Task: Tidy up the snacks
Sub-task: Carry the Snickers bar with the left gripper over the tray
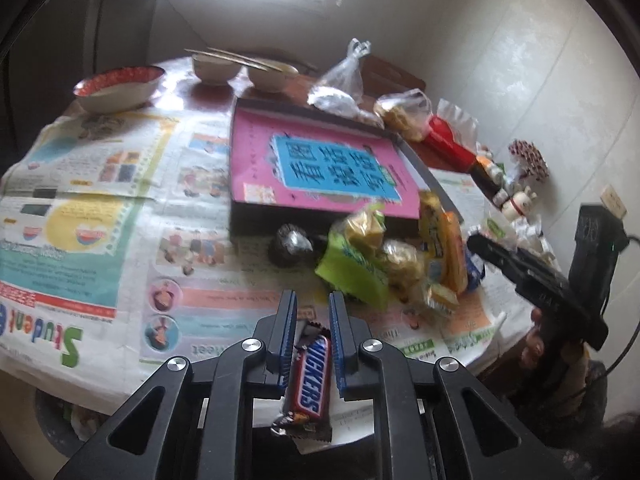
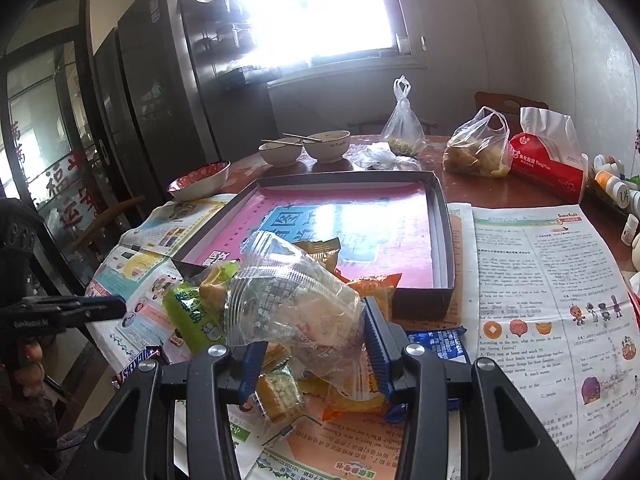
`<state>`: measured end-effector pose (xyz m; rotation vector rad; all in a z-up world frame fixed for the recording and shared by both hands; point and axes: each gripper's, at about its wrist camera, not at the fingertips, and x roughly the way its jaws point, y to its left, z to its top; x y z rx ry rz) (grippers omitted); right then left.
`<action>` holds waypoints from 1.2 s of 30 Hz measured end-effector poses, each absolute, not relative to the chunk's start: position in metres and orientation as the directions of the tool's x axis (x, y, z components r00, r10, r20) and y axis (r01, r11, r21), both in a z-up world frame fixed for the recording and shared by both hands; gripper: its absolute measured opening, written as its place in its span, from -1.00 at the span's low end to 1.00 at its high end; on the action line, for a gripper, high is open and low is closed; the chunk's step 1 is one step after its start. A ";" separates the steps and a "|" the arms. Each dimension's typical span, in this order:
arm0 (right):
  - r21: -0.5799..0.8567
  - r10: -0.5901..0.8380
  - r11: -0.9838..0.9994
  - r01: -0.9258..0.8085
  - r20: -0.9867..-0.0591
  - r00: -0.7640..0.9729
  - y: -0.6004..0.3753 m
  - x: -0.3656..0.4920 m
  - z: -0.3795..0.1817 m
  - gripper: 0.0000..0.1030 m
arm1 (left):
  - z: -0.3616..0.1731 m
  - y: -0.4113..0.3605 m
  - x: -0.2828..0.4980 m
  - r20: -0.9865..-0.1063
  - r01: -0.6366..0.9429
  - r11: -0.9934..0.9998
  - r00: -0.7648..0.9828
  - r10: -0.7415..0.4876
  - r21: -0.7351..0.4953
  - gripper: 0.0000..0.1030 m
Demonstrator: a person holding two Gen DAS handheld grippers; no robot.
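Snickers bar is clamped lengthwise between the left gripper fingers, above the newspaper-covered bench. Right gripper fingers grip a clear plastic snack packet over the snack pile, near the pink-lined box.

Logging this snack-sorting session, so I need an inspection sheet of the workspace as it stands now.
Surface: table covered with newspaper.
Job's things: black tray with pink liner, no snacks inside; snack pile by its near edge.
Clutter: bowls, chopsticks, tied plastic bags, tissue pack, small bottles.
Grippers: left claw shut on Snickers bar; right claw shut on clear packet.
Cables: black cable at the wall.
Surroundings: bright window, dark cabinet, pale wall.
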<state>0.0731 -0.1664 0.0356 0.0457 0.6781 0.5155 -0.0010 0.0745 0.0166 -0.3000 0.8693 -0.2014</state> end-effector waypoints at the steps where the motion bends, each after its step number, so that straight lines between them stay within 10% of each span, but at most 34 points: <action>1: 0.205 0.469 0.874 -0.440 -0.588 0.658 -0.166 0.073 0.036 -0.12 | 0.015 0.073 -0.002 -0.726 0.054 0.939 0.620 -0.298 -0.340 -0.68; 8: 0.210 0.482 0.868 -0.451 -0.581 0.656 -0.164 0.073 0.036 -0.12 | 0.010 0.056 -0.013 -0.771 0.095 0.963 0.582 -0.258 -0.250 -0.11; 36: 0.221 0.471 0.879 -0.422 -0.545 0.694 -0.172 0.100 0.055 -0.12 | 0.031 0.060 0.020 -0.752 0.022 0.989 0.647 -0.125 -0.145 -0.44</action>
